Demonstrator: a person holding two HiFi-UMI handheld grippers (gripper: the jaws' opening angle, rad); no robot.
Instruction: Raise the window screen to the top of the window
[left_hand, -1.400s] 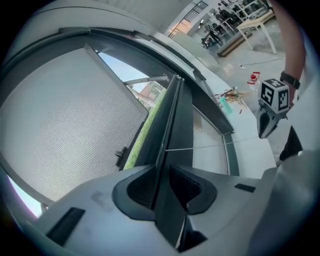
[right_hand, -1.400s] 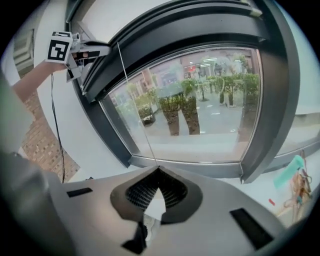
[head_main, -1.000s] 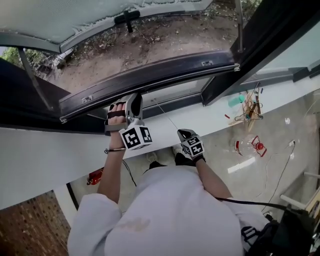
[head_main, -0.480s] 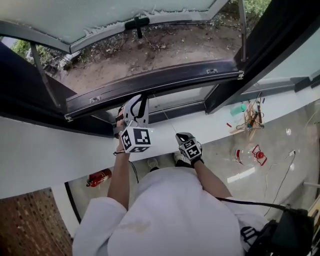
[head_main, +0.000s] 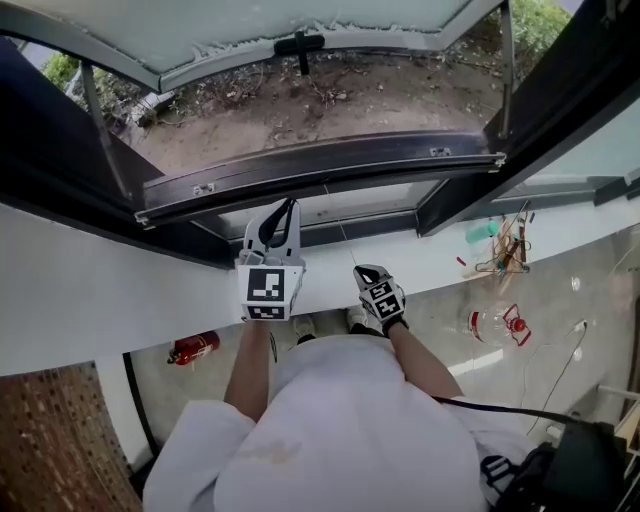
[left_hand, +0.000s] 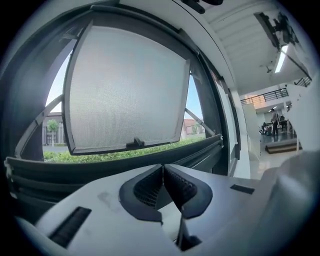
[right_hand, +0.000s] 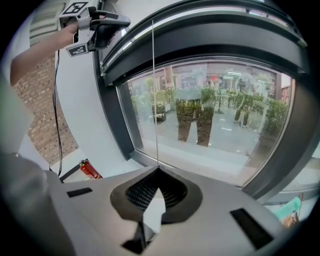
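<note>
Head view: window screen (head_main: 320, 172) as a dark, curved bar with two small metal clips, low across the open window (head_main: 200, 35), just above the white ledge (head_main: 120, 290). Close under the bar, the left gripper (head_main: 283, 206); lower, by the ledge, the right gripper (head_main: 361, 268).

Left gripper view: jaws pressed together, nothing between them. Same dark bar spanning the frame, pale swung-out panel beyond.

Right gripper view: jaws closed on a thin cord (right_hand: 153, 95) running straight up to the bar overhead, above a fixed pane (right_hand: 210, 110).
</note>
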